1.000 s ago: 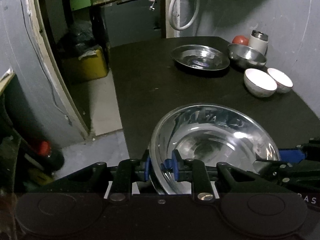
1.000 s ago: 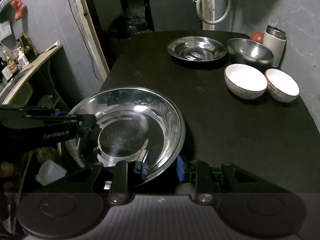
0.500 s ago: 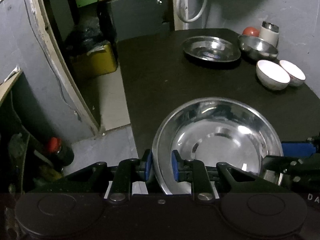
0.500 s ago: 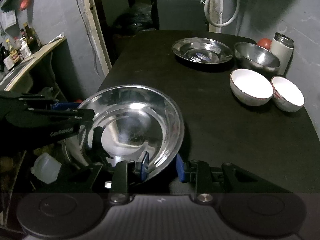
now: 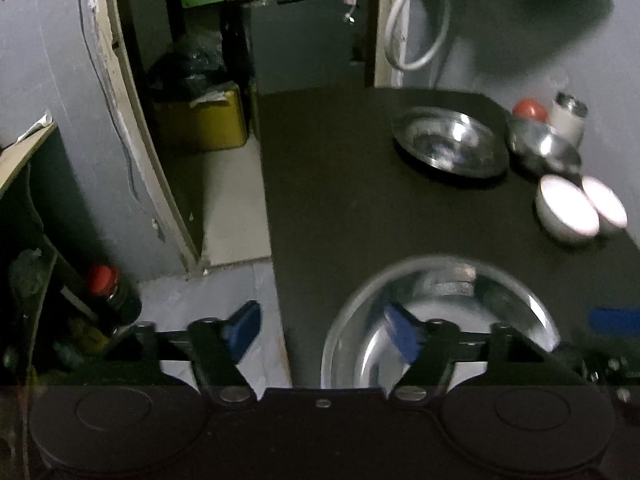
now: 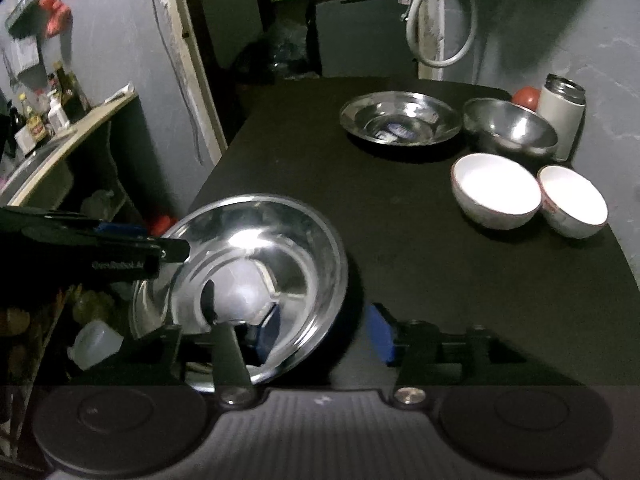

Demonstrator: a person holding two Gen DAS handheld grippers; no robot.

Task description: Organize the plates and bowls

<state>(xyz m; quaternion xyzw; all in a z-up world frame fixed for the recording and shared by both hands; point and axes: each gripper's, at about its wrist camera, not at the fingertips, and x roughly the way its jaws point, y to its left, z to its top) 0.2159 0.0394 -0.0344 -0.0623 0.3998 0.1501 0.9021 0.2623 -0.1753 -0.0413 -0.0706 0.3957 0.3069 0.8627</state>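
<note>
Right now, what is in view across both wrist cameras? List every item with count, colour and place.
Large steel plate: one, silver, near table edge, between both grippers' open fingers.
Smaller steel plate: one, silver, far side of table.
Steel bowl: one, silver, right of the smaller plate.
White ceramic bowls: two, side by side, right side.
White flask: one, steel-lidded, by the wall.
Red round object: one, behind the steel bowl.
Black table: one.
Left gripper: blue fingers, just opened.
Right gripper: blue fingers, just opened.
</note>
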